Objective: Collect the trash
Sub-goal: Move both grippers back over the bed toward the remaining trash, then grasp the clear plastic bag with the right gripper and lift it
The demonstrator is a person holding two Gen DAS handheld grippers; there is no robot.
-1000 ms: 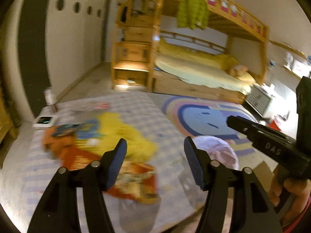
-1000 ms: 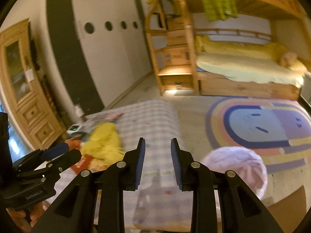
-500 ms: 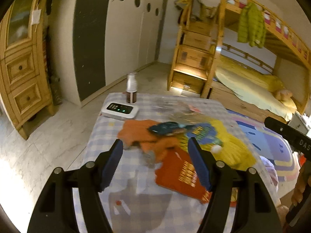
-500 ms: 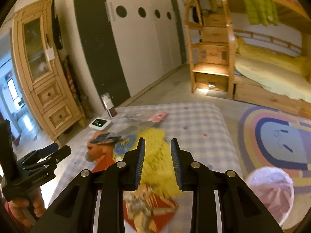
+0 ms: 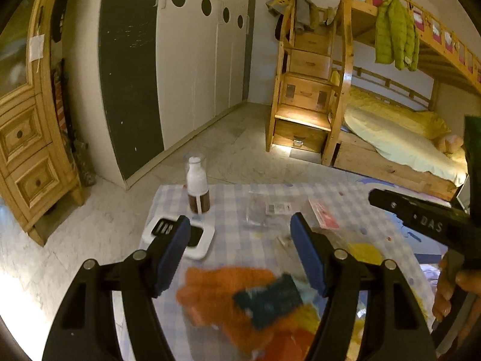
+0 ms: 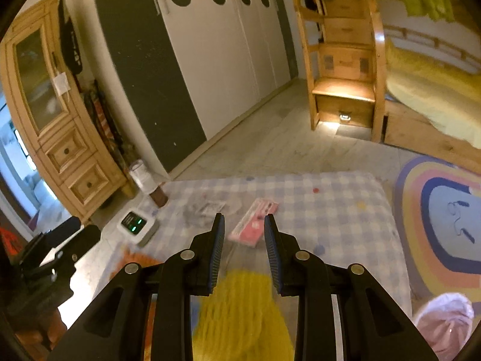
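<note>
A table with a checked cloth (image 5: 237,192) (image 6: 330,207) holds litter. A pink packet (image 6: 254,221) (image 5: 323,215) lies near the middle, just beyond my right gripper (image 6: 243,225), which is open and empty above it. A clear plastic wrapper with a label (image 5: 264,210) (image 6: 207,207) lies beside it. My left gripper (image 5: 240,228) is open wide and empty above an orange cloth (image 5: 216,288) and a dark teal wrapper (image 5: 267,297). A yellow knitted item (image 6: 240,310) (image 5: 365,252) lies under the right gripper.
A brown bottle with a white cap (image 5: 197,186) (image 6: 147,183) and a white device (image 5: 180,236) (image 6: 136,222) stand at the table's far left corner. A pink bag (image 6: 445,319) sits on the floor right. A bunk bed (image 5: 390,120), wardrobe and wooden cabinet (image 5: 27,138) surround.
Both grippers have swung left and forward over the table. The pink packet and clear wrapper now lie closer ahead. Both grippers stay open.
</note>
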